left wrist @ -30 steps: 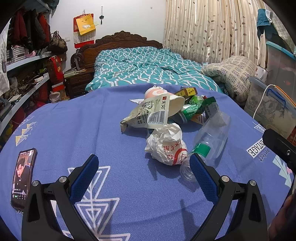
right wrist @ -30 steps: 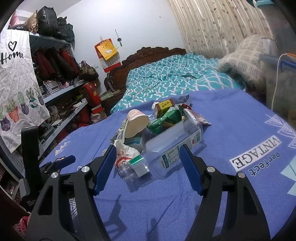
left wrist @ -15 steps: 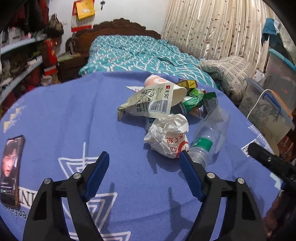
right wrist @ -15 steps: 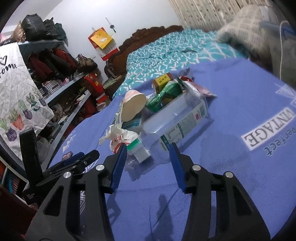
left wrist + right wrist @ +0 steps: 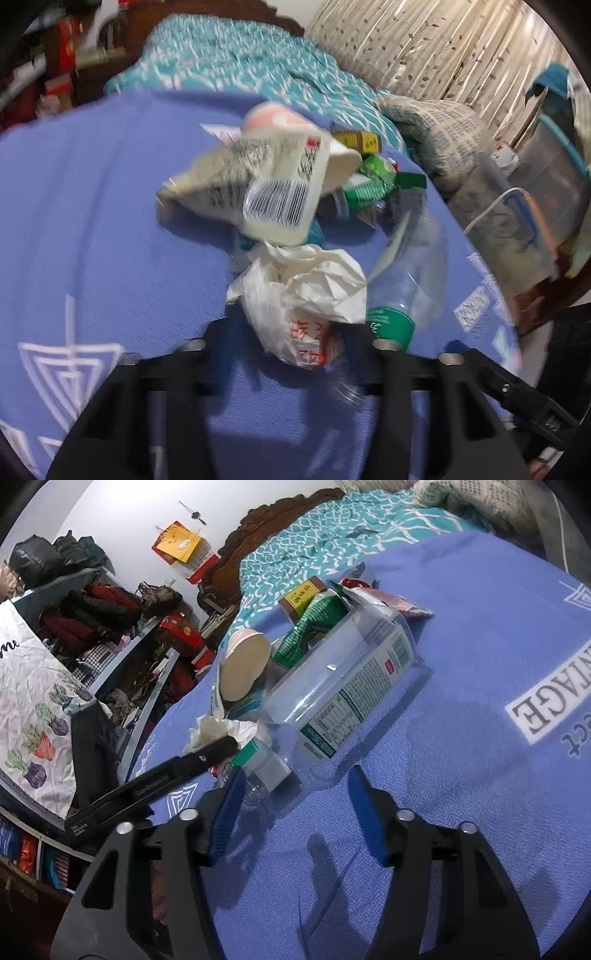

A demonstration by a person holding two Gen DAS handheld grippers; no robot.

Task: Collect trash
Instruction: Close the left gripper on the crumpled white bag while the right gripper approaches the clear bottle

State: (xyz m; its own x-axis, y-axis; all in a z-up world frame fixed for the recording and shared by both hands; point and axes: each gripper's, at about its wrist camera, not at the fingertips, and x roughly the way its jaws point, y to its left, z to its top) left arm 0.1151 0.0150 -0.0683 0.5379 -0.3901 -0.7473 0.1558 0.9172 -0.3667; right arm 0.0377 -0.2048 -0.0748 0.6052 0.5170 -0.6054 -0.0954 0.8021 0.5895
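Left gripper [image 5: 295, 343]: jaws just closing round the crumpled white bag [image 5: 306, 295]; contact not discernible. Right gripper [image 5: 295, 794]: jaws just reopened partway, astride the neck of the clear bottle [image 5: 332, 698], not pressing. Remaining litter heaped on the blue cloth [image 5: 480, 657].

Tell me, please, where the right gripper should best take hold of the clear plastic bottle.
Grip the narrow neck, just behind the green label band, of the clear plastic bottle. It lies on its side with its mouth toward the right gripper, whose open jaws probably span the neck, not the wide body.
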